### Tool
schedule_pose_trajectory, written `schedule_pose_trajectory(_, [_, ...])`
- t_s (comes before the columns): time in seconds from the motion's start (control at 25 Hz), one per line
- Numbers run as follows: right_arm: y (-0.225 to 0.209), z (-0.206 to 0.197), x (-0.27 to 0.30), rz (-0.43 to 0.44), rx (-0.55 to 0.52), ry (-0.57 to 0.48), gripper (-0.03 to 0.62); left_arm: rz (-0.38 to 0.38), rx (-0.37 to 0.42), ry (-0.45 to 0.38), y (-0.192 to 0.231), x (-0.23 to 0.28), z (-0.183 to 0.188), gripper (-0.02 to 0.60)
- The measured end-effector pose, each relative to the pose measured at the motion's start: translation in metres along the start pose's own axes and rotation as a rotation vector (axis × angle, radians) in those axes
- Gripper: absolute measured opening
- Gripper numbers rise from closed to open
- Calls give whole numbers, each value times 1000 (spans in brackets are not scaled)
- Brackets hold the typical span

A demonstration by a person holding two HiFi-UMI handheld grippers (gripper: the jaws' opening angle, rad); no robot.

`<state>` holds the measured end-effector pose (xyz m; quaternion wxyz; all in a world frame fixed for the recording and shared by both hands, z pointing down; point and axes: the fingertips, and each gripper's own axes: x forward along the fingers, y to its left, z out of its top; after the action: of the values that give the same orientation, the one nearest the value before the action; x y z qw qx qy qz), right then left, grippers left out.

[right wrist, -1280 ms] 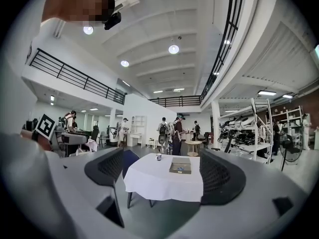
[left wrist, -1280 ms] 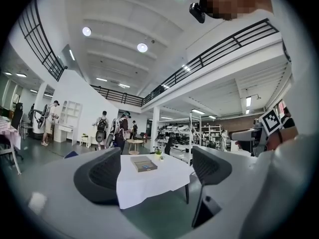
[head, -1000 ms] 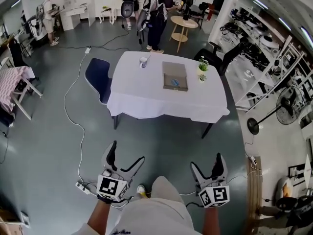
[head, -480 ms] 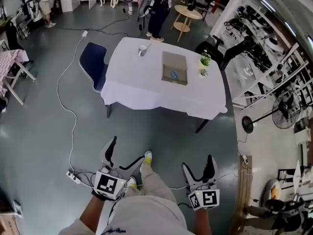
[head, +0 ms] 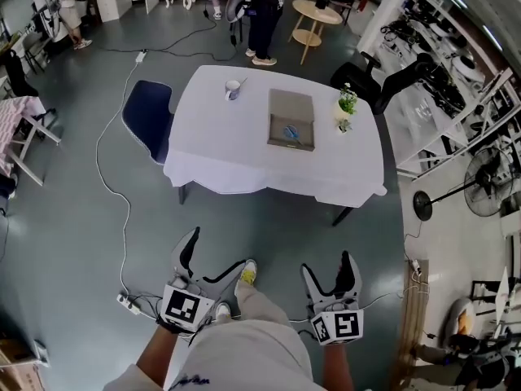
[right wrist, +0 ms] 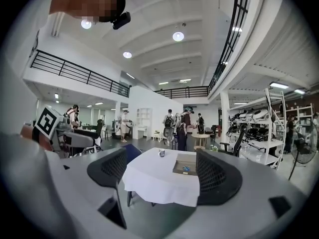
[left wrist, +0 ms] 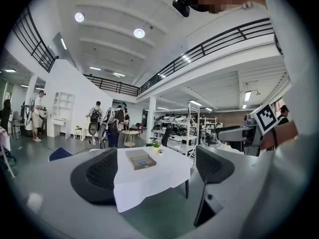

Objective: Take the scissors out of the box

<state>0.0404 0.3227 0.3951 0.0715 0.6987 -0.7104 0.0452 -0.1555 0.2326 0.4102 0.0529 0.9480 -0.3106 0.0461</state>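
Far ahead stands a table (head: 244, 161) under a white cloth. A shallow brown box (head: 291, 108) lies on it, with blue-handled scissors (head: 291, 133) inside near its front edge. Both grippers hang low over the floor, well short of the table. My left gripper (head: 213, 255) is open and empty. My right gripper (head: 328, 267) has its jaws closing with nothing between them. The left gripper view shows the box (left wrist: 137, 157) and scissors (left wrist: 143, 162) between the fingers (left wrist: 102, 173). In the right gripper view the box (right wrist: 180, 164) and scissors (right wrist: 186, 169) sit beside the right finger (right wrist: 214, 176).
A white cup (head: 233, 90) and a small potted plant (head: 348, 104) share the table. A blue chair (head: 146, 116) stands at its left, a black chair (head: 366, 76) at its right. A cable and power strip (head: 130, 304) lie on the floor. People stand beyond, by a round table (head: 309, 13).
The person has stepped toward the table, one foot now forward between the grippers. Both grippers travelled along, the right one drifting left in the picture with its jaws a little narrower.
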Motion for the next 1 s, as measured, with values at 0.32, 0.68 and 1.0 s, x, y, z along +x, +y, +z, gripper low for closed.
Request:
schedule_pose_trajectory(0.32, [-62, 19, 73, 7, -9, -38, 410, 26, -8, 19, 16, 78, 8, 477])
schedule_pose_trajectory(0.68, [-113, 25, 129, 23, 68, -102, 386, 68, 59, 102, 29, 127, 21, 477])
schedule_pose_trajectory(1.0, [-144, 24, 156, 51, 105, -126, 368, 124, 99, 98, 41, 166, 32, 477])
